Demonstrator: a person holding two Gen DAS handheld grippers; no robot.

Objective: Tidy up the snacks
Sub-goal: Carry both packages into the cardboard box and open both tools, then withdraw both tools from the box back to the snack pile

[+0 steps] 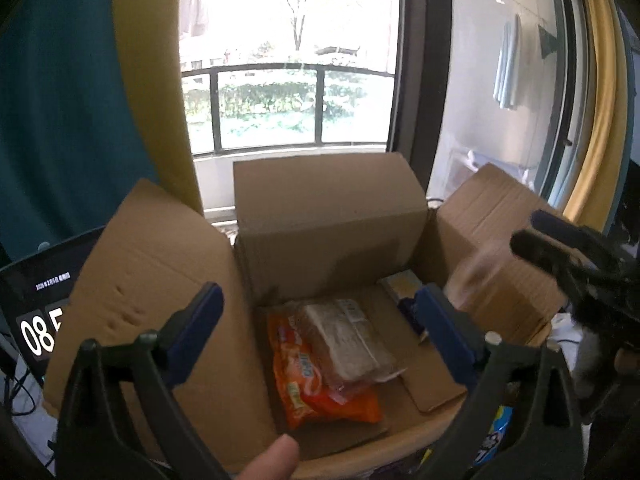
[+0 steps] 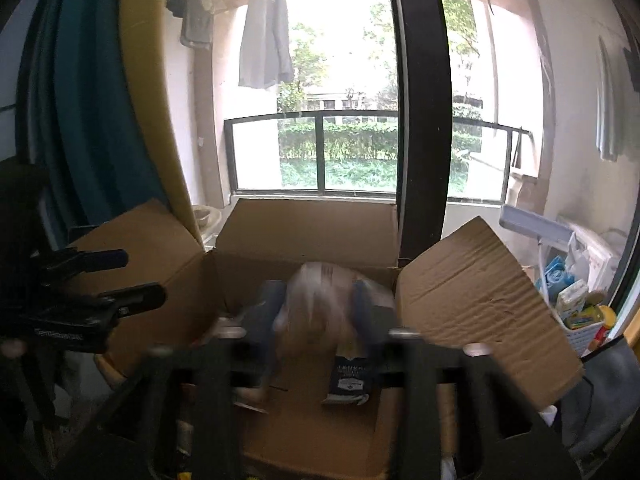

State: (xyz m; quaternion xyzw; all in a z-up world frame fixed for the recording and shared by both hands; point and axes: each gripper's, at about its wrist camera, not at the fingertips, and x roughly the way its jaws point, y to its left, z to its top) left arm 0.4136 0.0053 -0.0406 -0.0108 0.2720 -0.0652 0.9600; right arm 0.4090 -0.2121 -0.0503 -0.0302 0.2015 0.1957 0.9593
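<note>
A: What lies in the cardboard box?
B: Its flaps stand open. On the floor lies an orange snack bag, flat, with a clear-wrapped brown bread pack tilted across it.
A: Anything else?
B: A dark packet, and a blurred pale pack above it.

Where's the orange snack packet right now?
Left wrist view: the orange snack packet lies on the floor of the open cardboard box, left of centre, partly under a clear-wrapped brown bread pack.

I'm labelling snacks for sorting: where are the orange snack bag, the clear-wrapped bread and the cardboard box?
orange snack bag point(image 1: 310, 396): left wrist view, lower front.
clear-wrapped bread point(image 1: 352, 344): left wrist view, top face.
cardboard box point(image 1: 328, 208): left wrist view, far flap.
</note>
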